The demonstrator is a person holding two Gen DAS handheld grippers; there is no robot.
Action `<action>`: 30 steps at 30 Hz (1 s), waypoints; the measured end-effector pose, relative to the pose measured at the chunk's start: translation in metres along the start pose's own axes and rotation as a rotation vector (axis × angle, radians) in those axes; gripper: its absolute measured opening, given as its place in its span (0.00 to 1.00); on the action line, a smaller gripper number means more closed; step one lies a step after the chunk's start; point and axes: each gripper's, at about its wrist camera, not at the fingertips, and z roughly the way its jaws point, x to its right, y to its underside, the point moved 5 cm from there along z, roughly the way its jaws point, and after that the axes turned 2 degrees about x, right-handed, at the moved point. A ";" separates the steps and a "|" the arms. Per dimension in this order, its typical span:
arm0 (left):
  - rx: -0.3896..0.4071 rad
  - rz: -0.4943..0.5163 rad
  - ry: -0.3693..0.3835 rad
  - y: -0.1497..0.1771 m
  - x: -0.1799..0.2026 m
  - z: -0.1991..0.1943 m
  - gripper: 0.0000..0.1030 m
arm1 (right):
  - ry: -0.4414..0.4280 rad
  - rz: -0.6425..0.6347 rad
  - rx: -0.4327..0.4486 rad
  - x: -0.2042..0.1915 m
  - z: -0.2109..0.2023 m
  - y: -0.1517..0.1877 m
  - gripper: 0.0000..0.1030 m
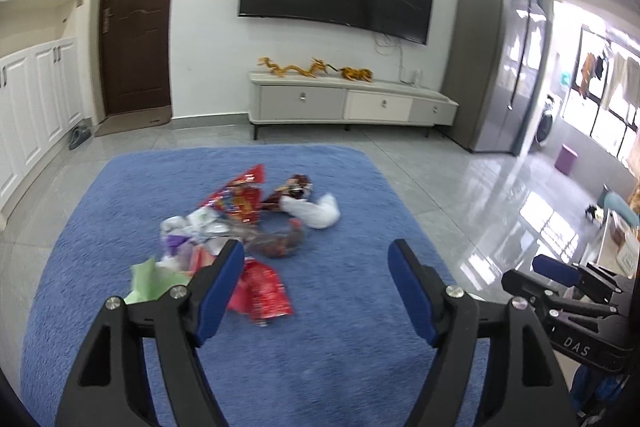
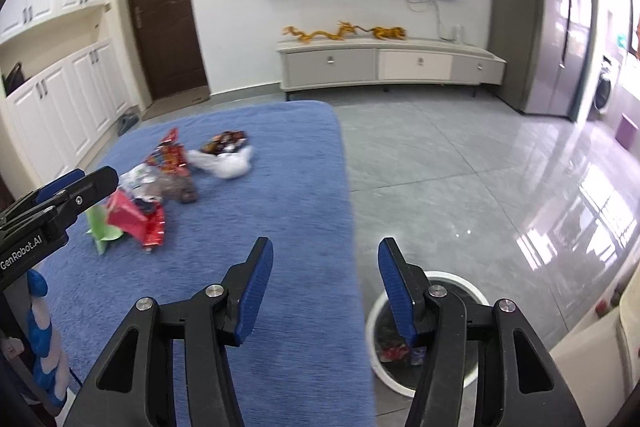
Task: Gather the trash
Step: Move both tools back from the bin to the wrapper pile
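Fingers first: my left gripper stands well open with nothing between its blue pads, and it hangs over the near edge of the litter. My right gripper is also open, a little narrower, and empty; it points at the rug's right edge, with the bin on the tiles just beyond its right finger. The bin already has a few wrappers in the bottom.

The trash lies in a loose pile on the blue rug. Nearest my left fingers is a red wrapper, just ahead of the left pad. A green paper pokes out beside it, partly hidden behind that finger. Further off come a crumpled silvery mass, a clear bag with something dark inside, a big red packet, a dark packet and a white wad.

I judge all of it light, thin and crinkly. The foil will be slick and will spring back, so I'd pinch each wrapper at a raised fold or crumpled edge rather than on a flat face pressed into the pile of the rug. The white wad looks soft and should squash easily; take it across its bulk. The red wrapper is the obvious first pick for the left.
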 end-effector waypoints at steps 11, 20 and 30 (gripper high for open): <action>0.009 -0.132 -0.119 0.004 -0.110 -0.013 0.71 | -0.139 -0.069 0.003 -0.072 0.000 -0.011 0.78; -0.012 -0.237 -0.235 0.006 -0.195 -0.017 0.71 | -0.244 -0.119 -0.024 -0.114 0.019 -0.024 0.69; -0.153 -0.248 -0.193 0.038 -0.201 0.033 0.71 | -0.344 -0.157 -0.167 -0.151 0.084 -0.010 0.45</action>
